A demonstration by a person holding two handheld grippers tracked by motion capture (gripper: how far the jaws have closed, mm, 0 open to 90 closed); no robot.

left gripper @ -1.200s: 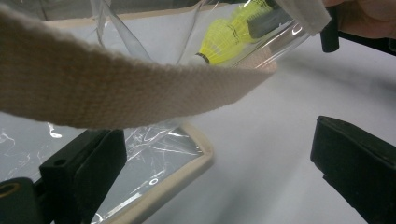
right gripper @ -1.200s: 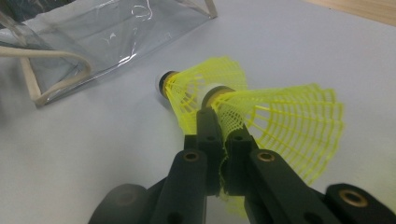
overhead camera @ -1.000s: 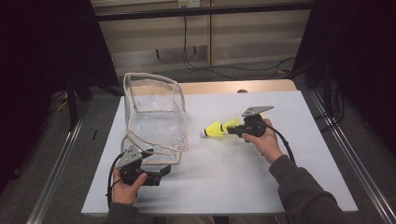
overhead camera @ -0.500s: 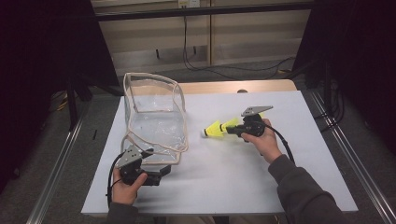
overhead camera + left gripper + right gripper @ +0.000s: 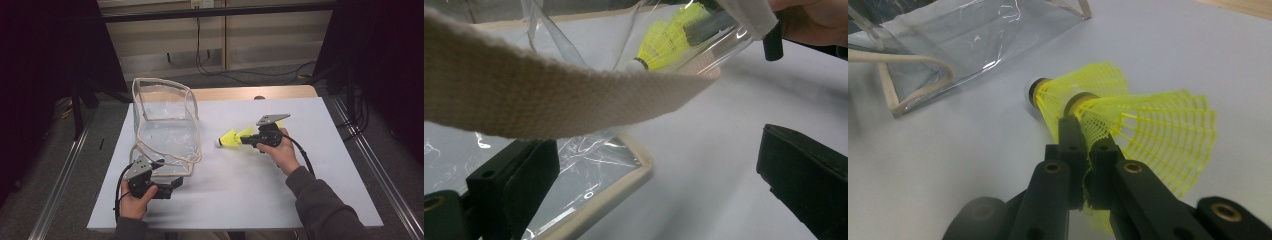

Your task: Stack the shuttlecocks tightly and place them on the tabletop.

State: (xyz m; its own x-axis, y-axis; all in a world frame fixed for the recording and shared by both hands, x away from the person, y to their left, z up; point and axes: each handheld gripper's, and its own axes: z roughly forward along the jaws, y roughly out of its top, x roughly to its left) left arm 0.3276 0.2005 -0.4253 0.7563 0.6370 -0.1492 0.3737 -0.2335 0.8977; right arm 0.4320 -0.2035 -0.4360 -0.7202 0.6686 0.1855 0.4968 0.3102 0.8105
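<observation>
While right tongs (image 5: 246, 139) clamp yellow shuttlecocks (image 5: 231, 138) level, left tongs (image 5: 172, 184) gape beside clear bag (image 5: 167, 131).

Each black hand-held gripper, left (image 5: 167, 186) and right (image 5: 246, 140), carried a grey three-cornered plate and trailed a black cable. The jaws bore brass-ringed screw holes. The person wore grey sleeves.

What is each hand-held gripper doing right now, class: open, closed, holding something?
Left hand-held gripper: open, jaws wide apart beside the clear bag, gripping nothing.
Right hand-held gripper: closed on the skirt of the yellow shuttlecocks.
</observation>
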